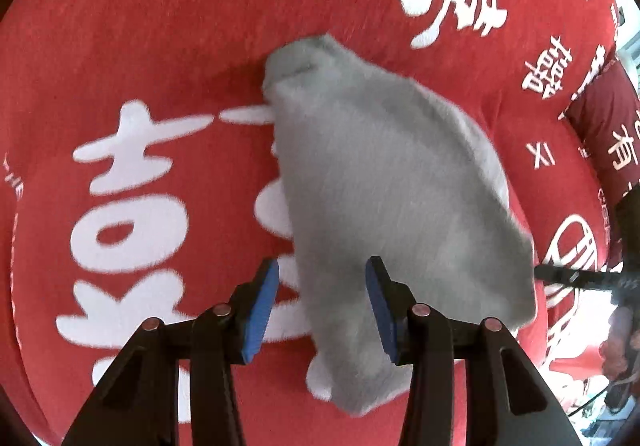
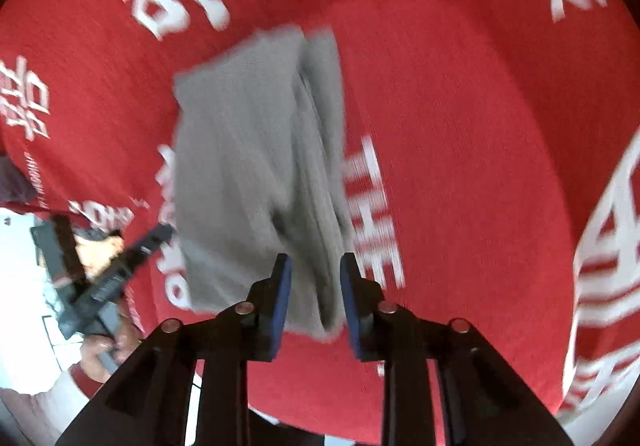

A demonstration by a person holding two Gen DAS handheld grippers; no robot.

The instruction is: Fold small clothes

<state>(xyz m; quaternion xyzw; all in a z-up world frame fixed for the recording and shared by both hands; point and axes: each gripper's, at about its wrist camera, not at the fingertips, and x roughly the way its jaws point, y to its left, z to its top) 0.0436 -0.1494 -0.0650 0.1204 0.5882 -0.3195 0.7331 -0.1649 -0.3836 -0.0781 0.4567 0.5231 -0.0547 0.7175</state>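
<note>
Red cloth (image 1: 168,26) under folded grey garment (image 1: 384,174)

Grey garment (image 1: 384,182) on red printed cloth (image 1: 160,26)

We count one grey folded garment (image 1: 384,182), lying just ahead of our left gripper (image 1: 322,300) and running between its two blue pads (image 1: 260,318). One red printed cloth (image 1: 160,26) lies under everything. We count two grippers: the right gripper (image 2: 315,294) also has two blue pads (image 2: 280,310). One hand (image 2: 98,354) shows far to its left.
</note>
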